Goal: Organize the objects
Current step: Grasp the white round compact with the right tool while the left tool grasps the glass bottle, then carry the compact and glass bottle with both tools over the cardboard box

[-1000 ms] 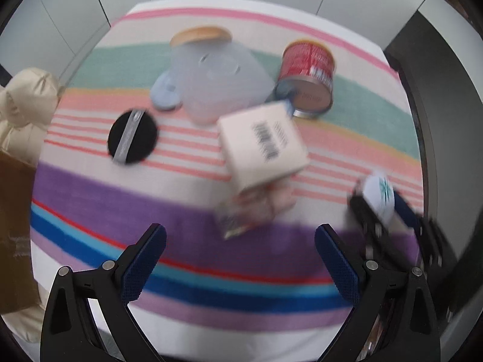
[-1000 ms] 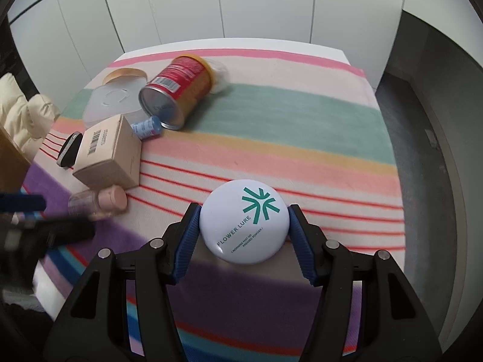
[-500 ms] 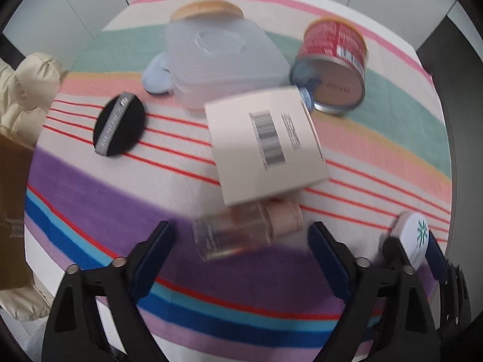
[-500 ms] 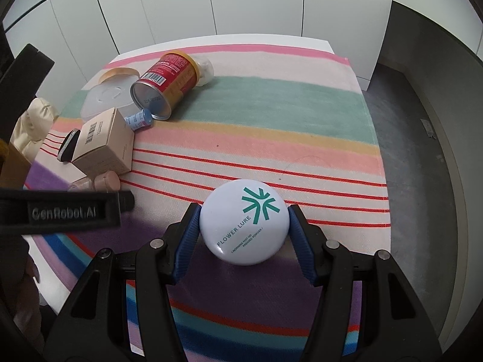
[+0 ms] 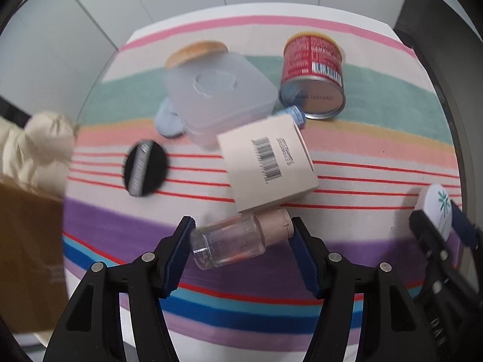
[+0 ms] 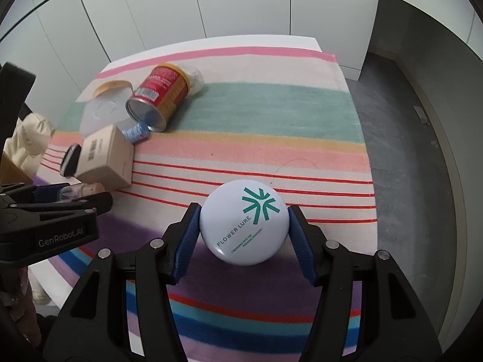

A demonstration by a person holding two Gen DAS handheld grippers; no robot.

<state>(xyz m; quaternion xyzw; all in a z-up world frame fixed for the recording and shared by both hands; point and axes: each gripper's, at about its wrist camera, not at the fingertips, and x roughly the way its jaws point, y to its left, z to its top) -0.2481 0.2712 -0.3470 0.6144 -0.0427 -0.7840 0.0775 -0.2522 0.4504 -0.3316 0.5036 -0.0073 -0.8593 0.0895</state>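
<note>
Striped cloth [image 6: 271, 114] lay mostly bare on its right. L gripper [image 5: 241, 238] was closing around bottle [image 5: 238, 241] near front edge; R gripper [image 6: 243, 226] clamped compact [image 6: 243, 226].

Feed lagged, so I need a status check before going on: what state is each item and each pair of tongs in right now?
Left tongs: closing around the bottle, pads not yet clearly pressing.
Clear glass bottle with beige cap: lying on its side, capped.
Right tongs: shut on the compact.
White round powder compact: closed, held.
Red tin can: tipped on its side.
Beige cardboard box: closed.
</note>
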